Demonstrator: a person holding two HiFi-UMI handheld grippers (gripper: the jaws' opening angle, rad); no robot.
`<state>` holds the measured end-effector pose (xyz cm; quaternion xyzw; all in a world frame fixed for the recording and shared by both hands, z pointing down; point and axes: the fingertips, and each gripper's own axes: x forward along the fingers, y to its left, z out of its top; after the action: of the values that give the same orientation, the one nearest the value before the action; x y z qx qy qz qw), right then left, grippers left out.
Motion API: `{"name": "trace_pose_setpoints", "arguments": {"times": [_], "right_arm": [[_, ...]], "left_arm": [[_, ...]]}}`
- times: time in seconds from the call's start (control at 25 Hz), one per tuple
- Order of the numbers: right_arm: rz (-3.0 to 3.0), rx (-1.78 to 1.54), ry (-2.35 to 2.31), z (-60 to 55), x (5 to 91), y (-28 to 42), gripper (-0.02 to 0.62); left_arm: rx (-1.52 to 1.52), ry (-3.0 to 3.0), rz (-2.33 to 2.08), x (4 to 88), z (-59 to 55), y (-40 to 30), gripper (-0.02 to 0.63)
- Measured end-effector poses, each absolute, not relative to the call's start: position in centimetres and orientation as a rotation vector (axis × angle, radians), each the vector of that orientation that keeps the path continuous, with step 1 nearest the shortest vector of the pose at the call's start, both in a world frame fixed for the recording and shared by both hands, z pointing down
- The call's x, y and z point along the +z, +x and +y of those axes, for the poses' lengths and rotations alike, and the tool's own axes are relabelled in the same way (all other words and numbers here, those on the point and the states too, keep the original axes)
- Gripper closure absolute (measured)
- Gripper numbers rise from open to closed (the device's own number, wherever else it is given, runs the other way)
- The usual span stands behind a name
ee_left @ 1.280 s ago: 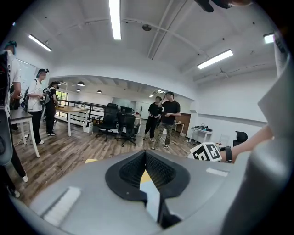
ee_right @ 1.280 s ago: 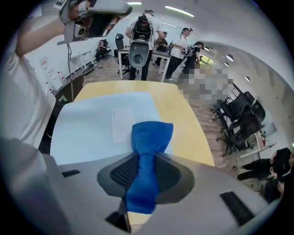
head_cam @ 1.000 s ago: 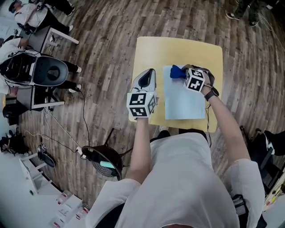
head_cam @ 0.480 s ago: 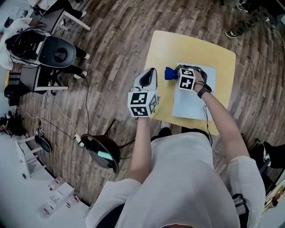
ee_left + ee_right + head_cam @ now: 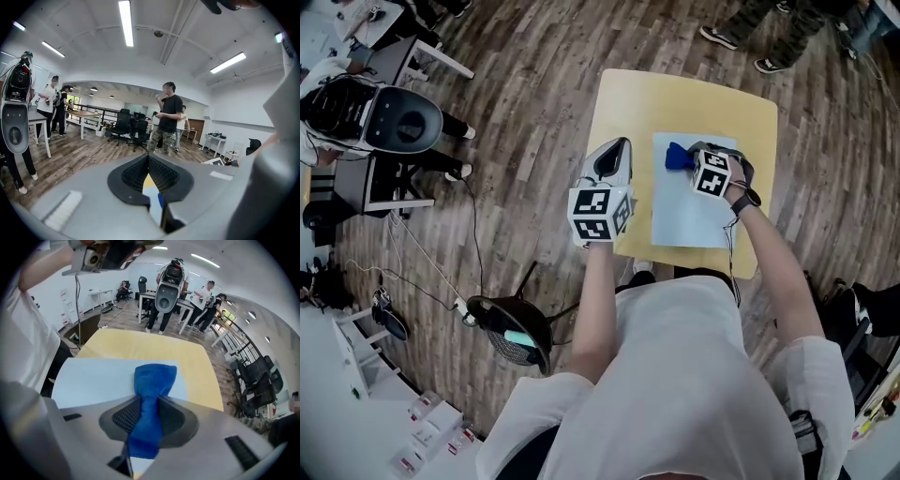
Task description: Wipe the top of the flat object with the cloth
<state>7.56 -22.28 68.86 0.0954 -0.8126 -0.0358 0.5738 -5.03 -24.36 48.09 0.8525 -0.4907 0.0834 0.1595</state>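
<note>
A pale blue flat sheet (image 5: 686, 211) lies on the yellow table (image 5: 675, 103). My right gripper (image 5: 692, 159) is shut on a blue cloth (image 5: 677, 156), whose free end rests on the sheet's far left corner. In the right gripper view the cloth (image 5: 151, 394) runs between the jaws and spreads onto the sheet (image 5: 93, 378). My left gripper (image 5: 611, 164) is held up over the table's left edge, shut and holding nothing. Its own view looks out across the room, with its jaws (image 5: 149, 171) pressed together.
Wooden floor surrounds the table. A dark stool (image 5: 517, 333) and cables lie at the lower left. A person with a black device (image 5: 403, 120) sits at the far left. More people stand beyond the table (image 5: 168, 117), with desks and office chairs behind.
My right gripper with the cloth went left off the sheet's edge half a second ago and has come back right onto the sheet. The left gripper stayed put.
</note>
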Motion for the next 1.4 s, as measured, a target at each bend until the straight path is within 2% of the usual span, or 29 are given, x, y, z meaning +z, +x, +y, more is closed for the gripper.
{"name": "trace_pose_setpoints", "arguments": {"times": [0.44,0.72,0.92,1.4], "right_arm": [[-1.777,0.011,0.403,-20.8,69.3,21.0,0.483],[-1.769,0.076,0.445,-20.3,69.7,23.8,0.483],[-1.815,0.043,0.436,-20.6,67.9,20.6,0.483],[-2.024,-0.134,0.142,-20.0,66.3,2.0,0.483]], "left_arm": [[0.279,2.570,-1.208,47.7,-24.3,3.1,0.595],[0.284,2.590,-1.173,47.6,-24.3,4.4,0.595],[0.270,2.573,-1.221,47.3,-24.2,2.9,0.595],[0.253,2.470,-1.407,47.0,-22.9,-3.7,0.595]]}}
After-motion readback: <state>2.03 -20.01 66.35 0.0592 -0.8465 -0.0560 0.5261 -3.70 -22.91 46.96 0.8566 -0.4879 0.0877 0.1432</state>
